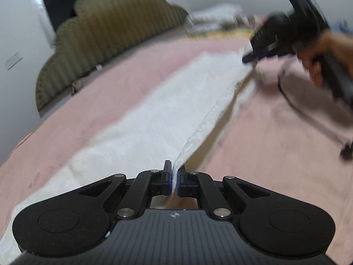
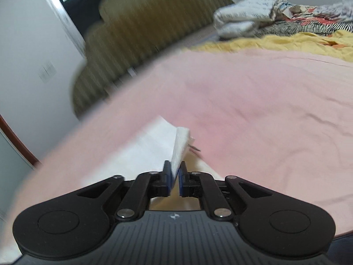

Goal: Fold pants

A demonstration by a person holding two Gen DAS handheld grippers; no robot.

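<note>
White textured pants lie as a long strip across a pink bedsheet. My left gripper is shut on the near end of the cloth, whose edge rises in a taut ridge from the jaws toward the far end. In the left wrist view my right gripper, held by a hand, pinches that far end, blurred. In the right wrist view my right gripper is shut on a corner of the white pants, which stands up between the pads.
An olive ribbed headboard runs along the sheet's far left side by a white wall. A yellow cloth and a pile of patterned clothes lie at the far right. The pink bedsheet spreads to the right.
</note>
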